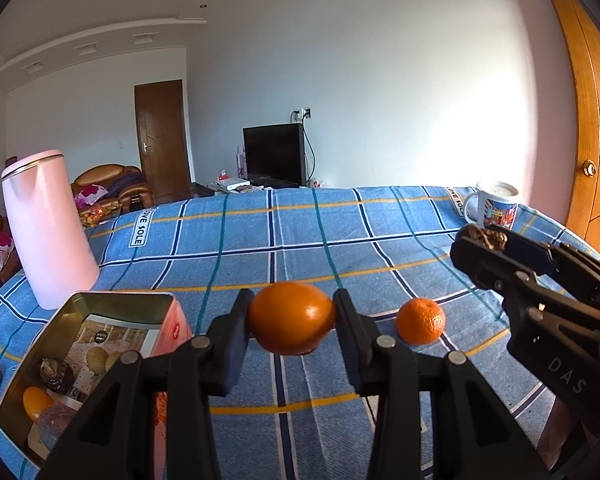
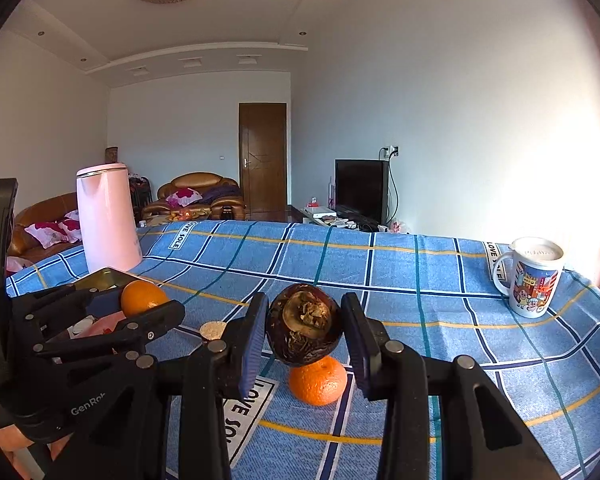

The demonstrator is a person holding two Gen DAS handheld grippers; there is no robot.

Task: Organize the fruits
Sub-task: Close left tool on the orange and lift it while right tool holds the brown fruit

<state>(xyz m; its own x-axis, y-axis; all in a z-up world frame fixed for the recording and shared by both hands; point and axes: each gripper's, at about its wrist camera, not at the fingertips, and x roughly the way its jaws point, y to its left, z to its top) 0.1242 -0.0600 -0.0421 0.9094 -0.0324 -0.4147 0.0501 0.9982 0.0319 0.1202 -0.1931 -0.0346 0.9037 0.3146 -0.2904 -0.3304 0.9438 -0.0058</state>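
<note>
From your left wrist camera: your left gripper (image 1: 293, 317) is clamped on a smooth orange (image 1: 291, 317), lifted above the blue checked surface (image 1: 300, 232). A second, dimpled orange (image 1: 420, 321) sits on the cloth just to its right. At lower left stands an open tin box (image 1: 112, 300) with an orange and other fruit inside, and behind it a tall pink kettle (image 1: 48, 228). At right your other gripper crosses the frame, carrying a dark brown fruit (image 1: 485, 237) in front of a cartoon mug (image 1: 494, 204).

From your right wrist camera: your right gripper (image 2: 305, 326) is closed around the dark, wrinkled fruit (image 2: 305, 326), raised directly over the dimpled orange (image 2: 318, 380) on the cloth. At left your left gripper (image 2: 148, 306) holds its orange (image 2: 143, 298) beside the tin's corner (image 2: 106, 274), blocking most of the box. The kettle (image 2: 106, 216) stands behind; the mug (image 2: 534, 276) rests far right.
</note>
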